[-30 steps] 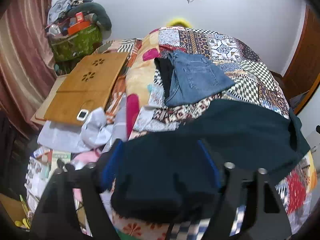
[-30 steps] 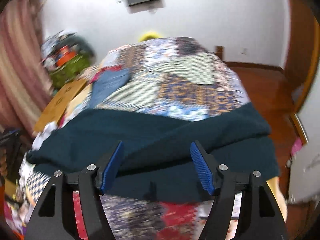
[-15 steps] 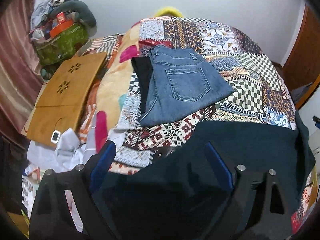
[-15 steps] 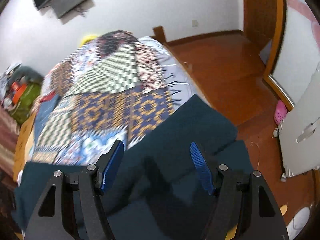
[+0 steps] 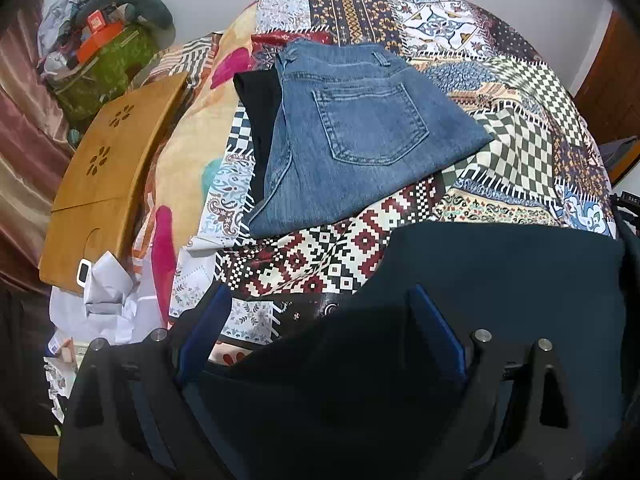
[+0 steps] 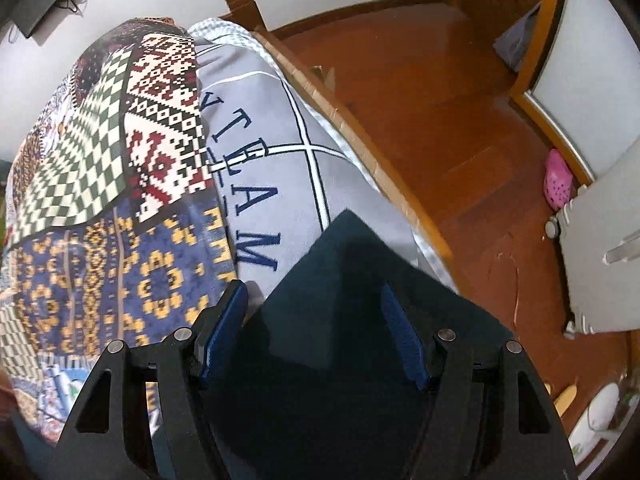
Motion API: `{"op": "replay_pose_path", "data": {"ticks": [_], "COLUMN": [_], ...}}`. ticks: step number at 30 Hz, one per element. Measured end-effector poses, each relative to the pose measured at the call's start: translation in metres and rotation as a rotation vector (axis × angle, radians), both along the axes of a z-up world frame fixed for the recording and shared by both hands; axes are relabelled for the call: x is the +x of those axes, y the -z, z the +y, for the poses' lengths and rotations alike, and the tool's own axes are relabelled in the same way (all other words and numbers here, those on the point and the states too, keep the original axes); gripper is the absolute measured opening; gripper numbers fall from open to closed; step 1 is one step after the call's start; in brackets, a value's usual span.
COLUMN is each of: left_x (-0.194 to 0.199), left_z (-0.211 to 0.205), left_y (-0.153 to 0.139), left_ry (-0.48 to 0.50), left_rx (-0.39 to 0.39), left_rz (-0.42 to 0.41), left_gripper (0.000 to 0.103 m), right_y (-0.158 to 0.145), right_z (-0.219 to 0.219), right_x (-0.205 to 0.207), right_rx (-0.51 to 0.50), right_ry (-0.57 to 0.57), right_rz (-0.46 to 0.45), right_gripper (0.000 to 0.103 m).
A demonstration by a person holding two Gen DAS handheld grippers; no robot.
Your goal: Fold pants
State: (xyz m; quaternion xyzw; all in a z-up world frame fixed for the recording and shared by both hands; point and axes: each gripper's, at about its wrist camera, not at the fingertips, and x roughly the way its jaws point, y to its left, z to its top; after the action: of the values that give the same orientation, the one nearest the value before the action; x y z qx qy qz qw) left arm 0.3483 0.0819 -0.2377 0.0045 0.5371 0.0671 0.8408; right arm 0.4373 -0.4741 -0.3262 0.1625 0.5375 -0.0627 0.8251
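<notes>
Both claws are angled down over the near edge of the bed [image 5: 520, 152], and each has its blue fingers spread wide with the dark teal pants [image 5: 500, 280] lying slack between them, nothing pinched. The left claw [image 5: 320, 340] points up the patchwork quilt toward folded blue jeans [image 5: 360, 136] resting beside a black garment [image 5: 260, 120], a wooden board [image 5: 108, 176] lying off to the left. The right claw [image 6: 316, 332] sits over a corner of the pants that lies on a grey blanket [image 6: 280, 168] at the bed's side, just above the wooden floor [image 6: 440, 100].
</notes>
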Motion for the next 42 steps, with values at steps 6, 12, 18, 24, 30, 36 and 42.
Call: {"op": "replay_pose_path", "data": {"ticks": [6, 12, 18, 24, 30, 36, 42], "left_x": [-0.007, -0.02, -0.035, -0.052, -0.07, -0.079, -0.086], "left_z": [-0.008, -0.023, -0.052, -0.096, -0.129, -0.127, -0.102], "left_y": [-0.004, -0.017, -0.034, -0.034, -0.029, -0.033, -0.044], "left_ry": [0.014, 0.044, 0.106, 0.186, 0.24, 0.206, 0.134], "left_rx": [0.026, 0.016, -0.011, -0.024, -0.003, 0.0, -0.014], "left_rz": [-0.005, -0.011, -0.017, 0.001, 0.006, -0.013, -0.055], "left_gripper": [0.091, 0.091, 0.091, 0.091, 0.091, 0.091, 0.091], "right_y": [-0.003, -0.028, -0.089, -0.15, -0.145, -0.1, -0.064], "right_z": [-0.008, -0.017, -0.031, -0.069, -0.091, -0.102, -0.106], "right_x": [-0.019, -0.049, -0.085, -0.115, -0.141, -0.177, -0.203], "right_rx": [-0.011, -0.02, -0.003, 0.021, 0.023, 0.022, -0.02], "right_ry": [0.001, -0.006, 0.0, 0.018, 0.025, 0.042, 0.088], "right_rz": [-0.026, -0.072, -0.192, -0.315, -0.3, -0.204, -0.078], "right_gripper": [0.014, 0.009, 0.008, 0.008, 0.008, 0.009, 0.011]}}
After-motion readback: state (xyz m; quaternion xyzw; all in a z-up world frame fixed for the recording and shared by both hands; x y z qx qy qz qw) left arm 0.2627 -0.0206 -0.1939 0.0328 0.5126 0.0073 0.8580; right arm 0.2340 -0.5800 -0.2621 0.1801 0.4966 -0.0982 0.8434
